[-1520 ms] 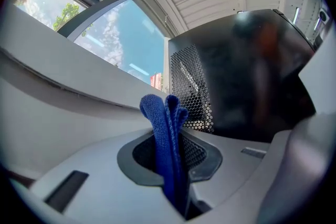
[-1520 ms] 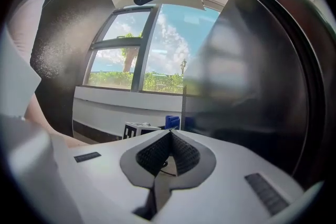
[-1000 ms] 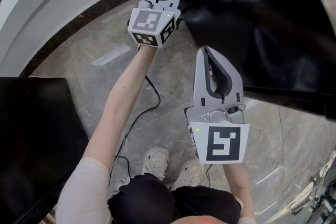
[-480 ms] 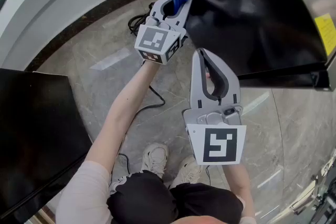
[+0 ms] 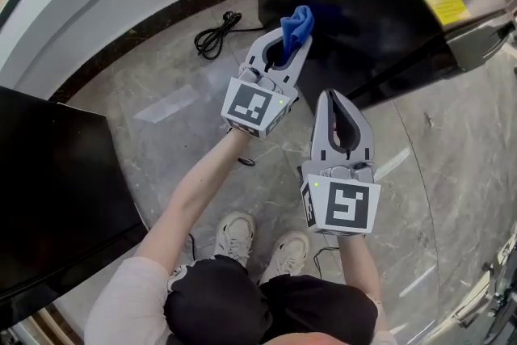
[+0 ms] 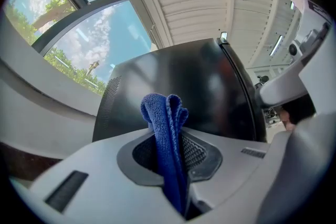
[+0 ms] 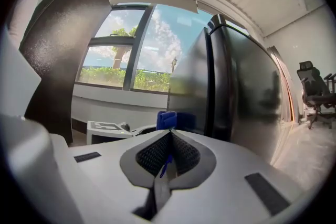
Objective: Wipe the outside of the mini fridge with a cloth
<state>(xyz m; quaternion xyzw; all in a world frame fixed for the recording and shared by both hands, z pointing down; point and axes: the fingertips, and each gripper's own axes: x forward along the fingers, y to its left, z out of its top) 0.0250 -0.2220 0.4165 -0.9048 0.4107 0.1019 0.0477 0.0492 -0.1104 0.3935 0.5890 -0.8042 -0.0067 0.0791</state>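
The left gripper [image 5: 292,35] is clamped tight on a folded blue cloth [image 5: 297,23], whose bunched end sticks out past the jaw tips at the dark side of the black mini fridge [image 5: 363,4]; whether cloth and fridge touch cannot be told. The right gripper [image 5: 334,95] hangs just beside it, lower, jaws pressed together and holding nothing, pointed at the same dark side. A yellow label [image 5: 440,2] sits on the fridge's top. A coiled black cable [image 5: 214,32] lies on the stone floor [image 5: 174,105] left of the fridge. A dark flat panel [image 5: 56,198] stands at far left, well apart.
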